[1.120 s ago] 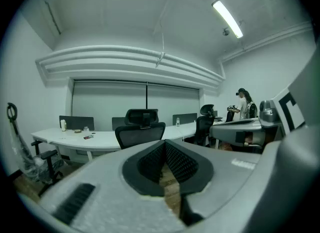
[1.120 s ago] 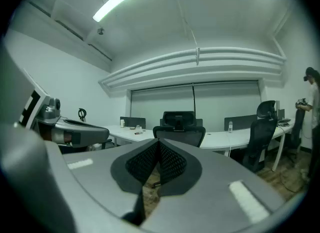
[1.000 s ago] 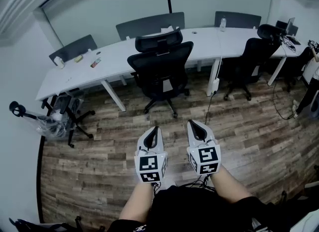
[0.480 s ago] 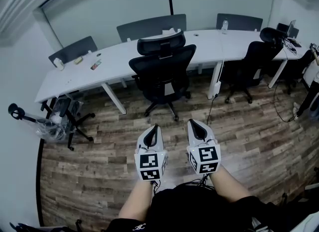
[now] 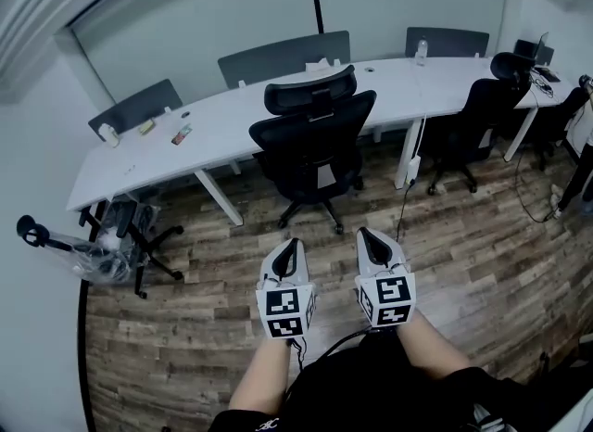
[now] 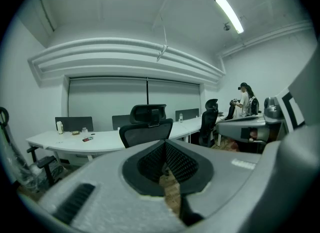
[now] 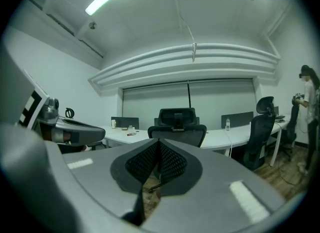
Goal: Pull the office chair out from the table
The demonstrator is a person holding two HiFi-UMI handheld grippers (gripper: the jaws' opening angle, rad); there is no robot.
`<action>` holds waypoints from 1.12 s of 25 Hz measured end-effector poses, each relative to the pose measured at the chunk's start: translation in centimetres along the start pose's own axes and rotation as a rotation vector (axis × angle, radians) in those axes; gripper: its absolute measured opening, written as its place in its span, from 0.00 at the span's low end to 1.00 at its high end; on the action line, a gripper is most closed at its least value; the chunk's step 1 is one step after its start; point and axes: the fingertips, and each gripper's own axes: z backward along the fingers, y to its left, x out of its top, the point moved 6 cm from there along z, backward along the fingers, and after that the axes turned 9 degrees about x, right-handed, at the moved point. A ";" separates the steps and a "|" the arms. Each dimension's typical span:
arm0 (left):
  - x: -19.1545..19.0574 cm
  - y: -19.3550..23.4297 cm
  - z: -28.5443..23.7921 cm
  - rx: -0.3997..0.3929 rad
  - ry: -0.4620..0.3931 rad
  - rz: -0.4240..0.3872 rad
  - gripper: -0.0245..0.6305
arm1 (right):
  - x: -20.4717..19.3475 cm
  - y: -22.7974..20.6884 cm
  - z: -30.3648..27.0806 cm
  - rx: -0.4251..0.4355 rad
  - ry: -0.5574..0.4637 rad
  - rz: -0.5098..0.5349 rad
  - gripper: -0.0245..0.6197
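Black office chair point(image 5: 315, 147) sits at the far bench point(image 5: 218, 122); closed, empty left tongs point(image 5: 289, 245) and right tongs point(image 5: 371, 235) must reach it.

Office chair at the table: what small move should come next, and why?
Probably carry both grippers forward toward the office chair, opening them on the way. The left gripper and right gripper are shut, empty and short of the chair, which stands at the table, back toward them.

Ahead of the left claw point(image 5: 290, 243) and right claw point(image 5: 369, 234), bare floor point(image 5: 213, 254) lies open up to the office chair point(image 5: 315, 138); the table point(image 5: 232, 115) blocks beyond it.
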 end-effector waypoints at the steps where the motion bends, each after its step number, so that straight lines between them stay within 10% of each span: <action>1: -0.1 0.2 -0.5 -0.003 0.005 0.003 0.05 | -0.2 -0.1 -0.5 -0.002 0.010 0.002 0.05; 28: 5.8 3.5 -28.9 0.109 0.031 -0.124 0.05 | 3.3 -21.0 -23.6 -0.018 0.057 0.088 0.10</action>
